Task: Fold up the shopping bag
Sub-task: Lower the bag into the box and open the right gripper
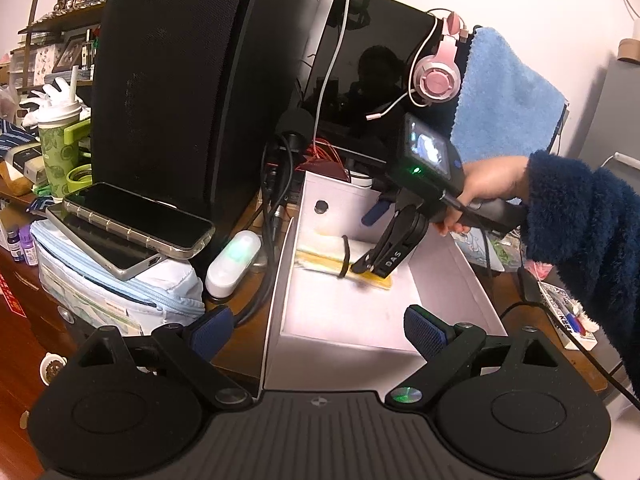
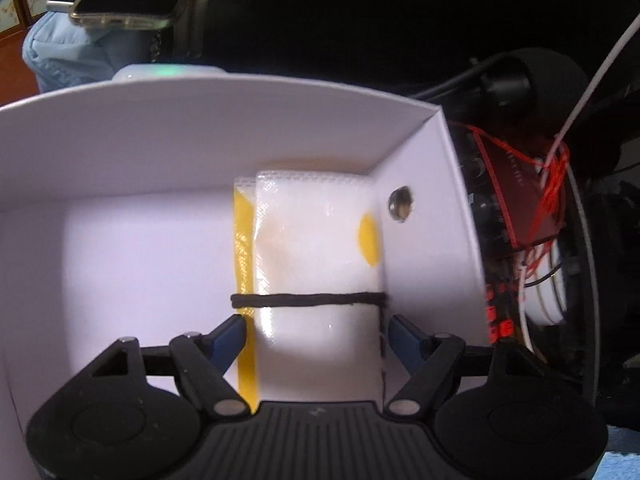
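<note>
Judging from how it lies, we take the folding as done: the shopping bag (image 2: 316,256) sits as a flat, glossy white-and-yellow packet, bound by a thin black elastic band (image 2: 308,300), in the matte white cardboard box (image 2: 120,128). Our right hand-held gripper (image 2: 316,332) straddles it, jaws apart, pads not visibly pressing; the left hand-held gripper (image 1: 316,328) hangs open and empty at the box's near rim.
</note>
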{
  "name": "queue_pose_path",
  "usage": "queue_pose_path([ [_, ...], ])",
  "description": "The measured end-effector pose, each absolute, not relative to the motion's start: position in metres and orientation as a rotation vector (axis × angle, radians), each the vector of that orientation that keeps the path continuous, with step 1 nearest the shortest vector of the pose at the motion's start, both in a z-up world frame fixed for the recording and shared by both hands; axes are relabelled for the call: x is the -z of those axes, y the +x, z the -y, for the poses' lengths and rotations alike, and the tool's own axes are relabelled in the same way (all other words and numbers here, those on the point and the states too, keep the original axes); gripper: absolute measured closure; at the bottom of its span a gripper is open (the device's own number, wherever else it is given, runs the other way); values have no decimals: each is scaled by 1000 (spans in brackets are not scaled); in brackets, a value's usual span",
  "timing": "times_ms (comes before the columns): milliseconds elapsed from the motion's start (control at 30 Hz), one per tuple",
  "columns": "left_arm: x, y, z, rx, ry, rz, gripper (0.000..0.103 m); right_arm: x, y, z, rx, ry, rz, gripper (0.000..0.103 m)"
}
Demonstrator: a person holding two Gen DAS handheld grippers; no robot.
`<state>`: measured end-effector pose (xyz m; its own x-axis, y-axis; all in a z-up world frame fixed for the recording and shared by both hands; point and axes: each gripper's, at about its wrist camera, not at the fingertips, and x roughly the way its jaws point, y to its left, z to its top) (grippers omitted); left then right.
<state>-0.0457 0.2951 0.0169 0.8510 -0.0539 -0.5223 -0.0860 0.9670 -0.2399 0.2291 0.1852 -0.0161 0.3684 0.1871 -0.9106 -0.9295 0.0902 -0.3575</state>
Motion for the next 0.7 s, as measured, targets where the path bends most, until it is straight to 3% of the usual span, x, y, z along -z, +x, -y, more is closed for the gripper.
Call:
queue_pose_path([
  [167, -17, -46, -295, -14, -264, -553, 10, 11, 220, -190, -993, -1164, -799, 26],
  [300, -18, -47, -292, -13, -260, -550, 10, 21, 224, -183, -1016, -1135, -895, 28],
  [333, -18, -46, -291, -12, -259, -549, 10, 28, 223, -181, -1016, -1142, -908, 33],
  [433, -20, -49, -286, -4, -253, -538, 10, 39, 221, -183, -969, -1174, -913, 64],
  [700, -23, -52, -267, 40, -240, -525, 10, 34, 218, -183, -1001, -1061, -869, 67],
])
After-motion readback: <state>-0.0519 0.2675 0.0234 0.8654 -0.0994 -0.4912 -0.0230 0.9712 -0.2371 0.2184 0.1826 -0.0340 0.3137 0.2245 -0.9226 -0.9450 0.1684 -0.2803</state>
